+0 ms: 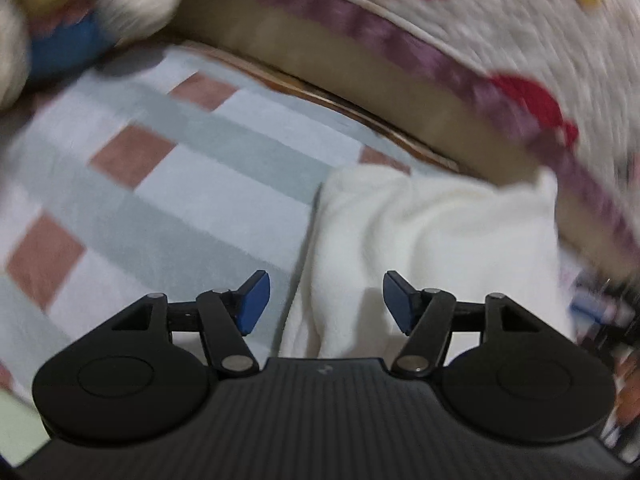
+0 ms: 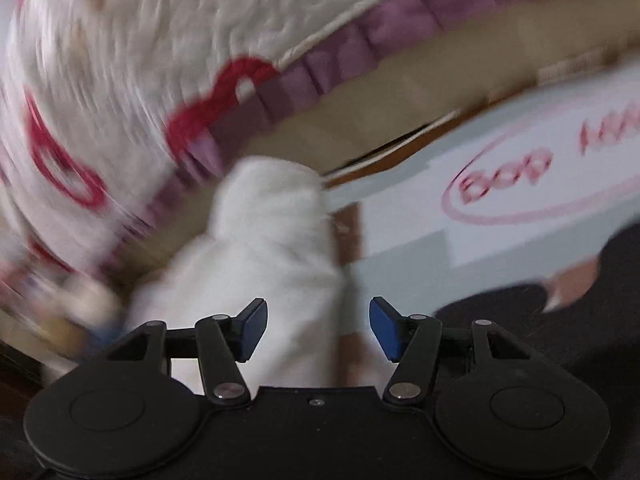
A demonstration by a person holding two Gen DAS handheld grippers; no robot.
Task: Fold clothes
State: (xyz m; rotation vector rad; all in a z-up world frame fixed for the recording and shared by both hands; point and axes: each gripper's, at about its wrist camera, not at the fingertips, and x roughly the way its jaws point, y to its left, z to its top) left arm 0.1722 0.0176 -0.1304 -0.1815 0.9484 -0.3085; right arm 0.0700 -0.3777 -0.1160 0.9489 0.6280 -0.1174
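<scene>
A white fleecy garment (image 1: 420,240) lies bunched on a checked sheet (image 1: 168,184), in front of my left gripper (image 1: 326,302), which is open and empty just above its near edge. In the right wrist view the same white garment (image 2: 272,248) rises in a lump ahead of my right gripper (image 2: 318,328), which is open and empty, with cloth between and below the blue pads (image 2: 252,328). Both views are motion-blurred.
A white quilt with red prints and a purple frill (image 1: 460,20) hangs over a tan board (image 1: 360,80) behind the garment; it also shows in the right wrist view (image 2: 120,60). A plush toy (image 1: 80,8) sits far left. A printed sheet (image 2: 520,184) lies right.
</scene>
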